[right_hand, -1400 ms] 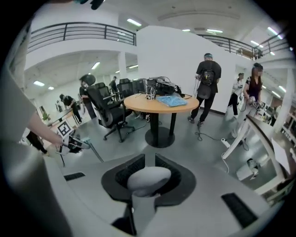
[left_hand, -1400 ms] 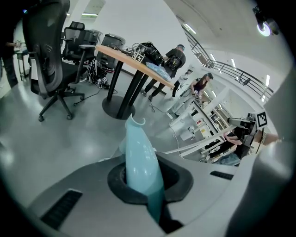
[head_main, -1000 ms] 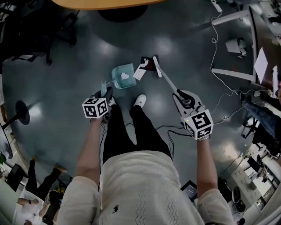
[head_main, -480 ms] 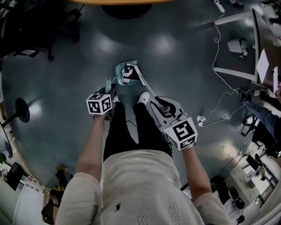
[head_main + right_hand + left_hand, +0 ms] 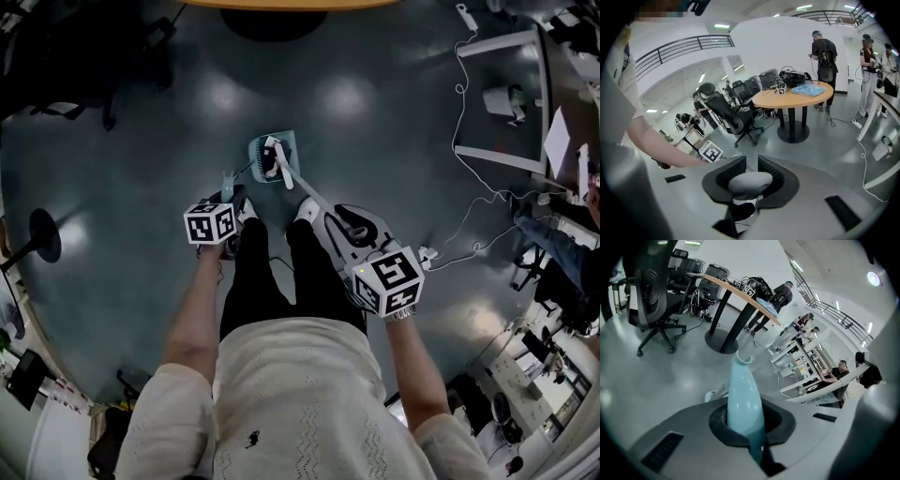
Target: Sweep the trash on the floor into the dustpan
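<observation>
A teal dustpan (image 5: 265, 150) lies on the grey floor just ahead of my feet. Its teal handle (image 5: 742, 398) rises into my left gripper (image 5: 743, 420), which is shut on it; the head view shows that gripper (image 5: 231, 200) left of the legs. A white-handled broom (image 5: 307, 192) slants from my right gripper (image 5: 349, 225) down to the pan, its brush head (image 5: 274, 157) resting inside with white and dark trash. In the right gripper view the jaws of my right gripper (image 5: 749, 180) are shut on the rounded grey end of the broom handle (image 5: 750, 183).
A round table's dark base (image 5: 272, 21) stands beyond the dustpan. Office chairs (image 5: 56, 56) fill the upper left. White cables (image 5: 466, 141) and white desk legs (image 5: 497, 155) run along the right. A round black stand base (image 5: 42, 239) sits at the left. My white shoe (image 5: 305, 210) is near the pan.
The broom swept leftward from right of the dustpan into it, carrying the trash inside. My right gripper moved left and closer to the body. The left gripper barely moved.
</observation>
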Demonstrator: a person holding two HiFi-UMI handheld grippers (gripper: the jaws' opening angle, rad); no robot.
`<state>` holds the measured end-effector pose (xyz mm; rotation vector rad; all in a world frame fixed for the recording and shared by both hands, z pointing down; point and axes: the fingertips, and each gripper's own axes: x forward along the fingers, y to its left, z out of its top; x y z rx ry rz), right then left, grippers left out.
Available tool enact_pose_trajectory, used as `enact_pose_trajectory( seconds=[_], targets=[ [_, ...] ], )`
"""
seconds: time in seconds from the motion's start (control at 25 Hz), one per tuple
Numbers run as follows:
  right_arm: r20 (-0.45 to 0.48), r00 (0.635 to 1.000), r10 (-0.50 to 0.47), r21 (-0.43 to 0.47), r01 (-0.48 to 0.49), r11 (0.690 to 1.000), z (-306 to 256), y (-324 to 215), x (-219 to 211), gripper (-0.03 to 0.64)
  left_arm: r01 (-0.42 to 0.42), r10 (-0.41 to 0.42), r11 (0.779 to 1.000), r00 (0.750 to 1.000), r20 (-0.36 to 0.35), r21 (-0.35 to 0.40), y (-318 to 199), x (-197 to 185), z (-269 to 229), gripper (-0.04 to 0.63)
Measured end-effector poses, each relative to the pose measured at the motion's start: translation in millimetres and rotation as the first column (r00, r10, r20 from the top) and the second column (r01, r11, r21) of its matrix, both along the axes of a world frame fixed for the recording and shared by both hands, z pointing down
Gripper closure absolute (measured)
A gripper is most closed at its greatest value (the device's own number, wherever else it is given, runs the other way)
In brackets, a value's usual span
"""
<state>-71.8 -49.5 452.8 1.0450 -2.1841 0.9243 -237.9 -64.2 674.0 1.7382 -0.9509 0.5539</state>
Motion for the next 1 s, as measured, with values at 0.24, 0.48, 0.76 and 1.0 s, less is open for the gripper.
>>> enact_pose_trajectory(
  seconds=[0.24, 0.48, 0.76, 1.0],
  targets=[
    [-0.027, 1.000, -0.016, -0.003, 0.016, 1.000, 2.2, 12.1, -13.3, 0.537, -0.024, 0.025, 0.999, 0.999, 0.042, -0.025, 3.2, -19.2, 9.8, 0.584],
    [-0.038, 0.999, -0.007, 0.008, 0.007, 1.000, 4.2, 18.7, -25.8, 0.537, -0.064, 0.065, 0.998, 0.997, 0.040, -0.025, 2.3, -23.6, 12.0, 0.584],
    [-0.042, 0.999, 0.024, 0.020, -0.023, 1.000, 3.0, 20.3, -30.0, 0.537, -0.103, 0.118, 0.991, 0.970, 0.211, -0.083, 9.1, -40.1, 27.3, 0.583],
    [-0.046, 0.999, 0.027, 0.017, -0.027, 0.999, 1.8, 26.5, -33.9, 0.537, -0.172, 0.201, 0.977, 0.946, 0.253, -0.129, 15.0, -46.4, 22.0, 0.581]
  ],
)
